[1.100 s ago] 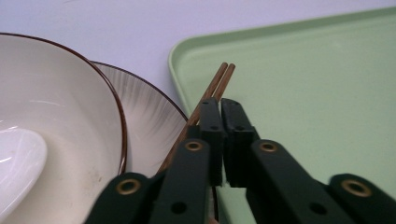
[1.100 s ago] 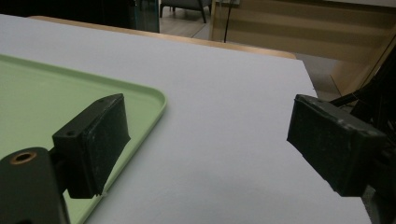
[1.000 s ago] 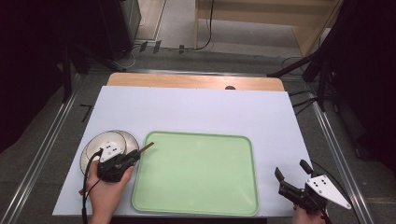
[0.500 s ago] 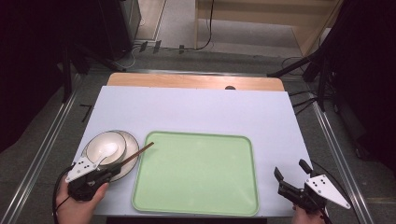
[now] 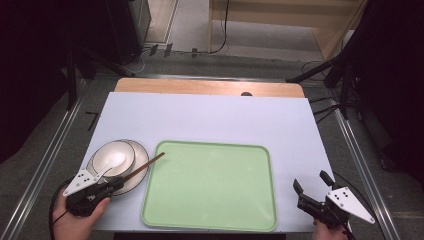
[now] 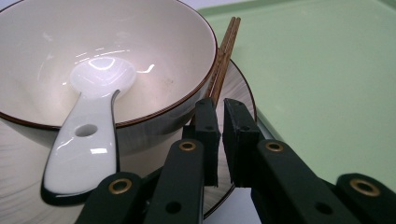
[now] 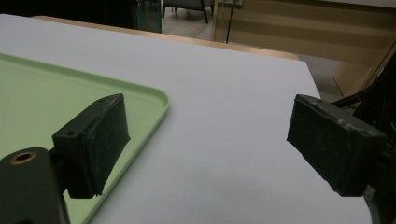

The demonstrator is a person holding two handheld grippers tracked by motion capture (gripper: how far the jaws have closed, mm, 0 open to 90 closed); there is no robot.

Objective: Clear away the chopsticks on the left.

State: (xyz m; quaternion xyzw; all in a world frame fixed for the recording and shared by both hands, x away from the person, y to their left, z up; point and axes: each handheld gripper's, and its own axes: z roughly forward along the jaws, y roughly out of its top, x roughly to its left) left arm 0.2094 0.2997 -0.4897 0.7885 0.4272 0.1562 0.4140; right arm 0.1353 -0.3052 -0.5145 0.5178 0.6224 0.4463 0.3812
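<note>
Bowl (image 5: 113,159): glazed cream ceramic, round, thin brown rim line, sitting on a matching plate (image 5: 138,176) at the table's near left. White ceramic spoon (image 6: 88,126), glossy, hole in the handle, lies in the bowl with its handle over the rim toward me. Chopsticks (image 5: 148,165): a dark wooden pair, straight, resting across the plate's right side, tips reaching just over the rim of the green tray (image 5: 215,220).

Tray: matte plastic, rounded rectangle with raised lip, its left edge just beside the plate. The white table sheet (image 5: 210,117) lies bare beyond tray and bowl, wide room there; little room between plate and tray.

My left gripper (image 6: 219,128): jaws drawn nearly together, a thin gap between the pads, set at the near end of the chopsticks; whether the pads pinch them I cannot tell. My right gripper (image 5: 314,186): jaws spread wide, holding nothing, over the sheet just right of the tray's near corner.
</note>
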